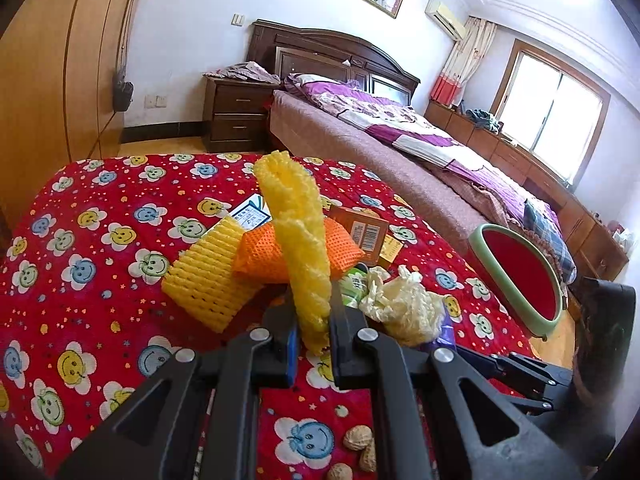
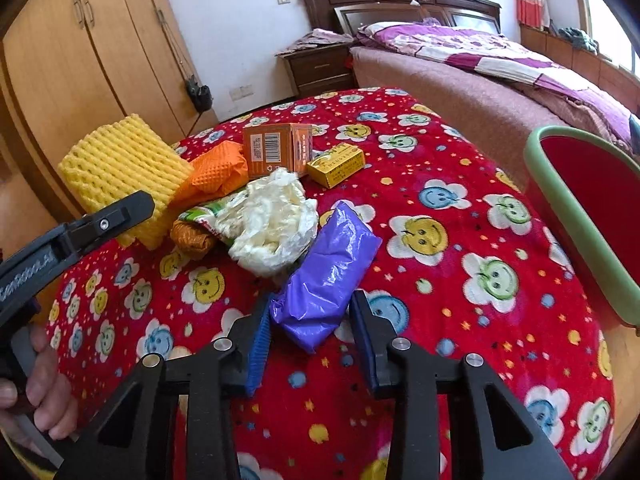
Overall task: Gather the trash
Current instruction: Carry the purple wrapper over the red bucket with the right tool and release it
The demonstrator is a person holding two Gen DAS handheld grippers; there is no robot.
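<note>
Your left tool [image 1: 310,320] clamps a yellow foam net [image 1: 296,240]; your right tool [image 2: 310,316], half-narrowed, straddles the purple bag [image 2: 328,276] near the red bin [image 2: 576,216].

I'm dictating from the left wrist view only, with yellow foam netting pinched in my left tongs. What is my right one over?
Observer: The right tongs straddle a purple plastic bag lying on the red cloth.
Operator: Gripped yet?
Observer: No. The pad on the picture's right stands clear of the bag, so the tongs are open.
Operator: Anything hidden behind the white crumpled bag?
Observer: A brownish-orange bundle lies just left of it.
</note>
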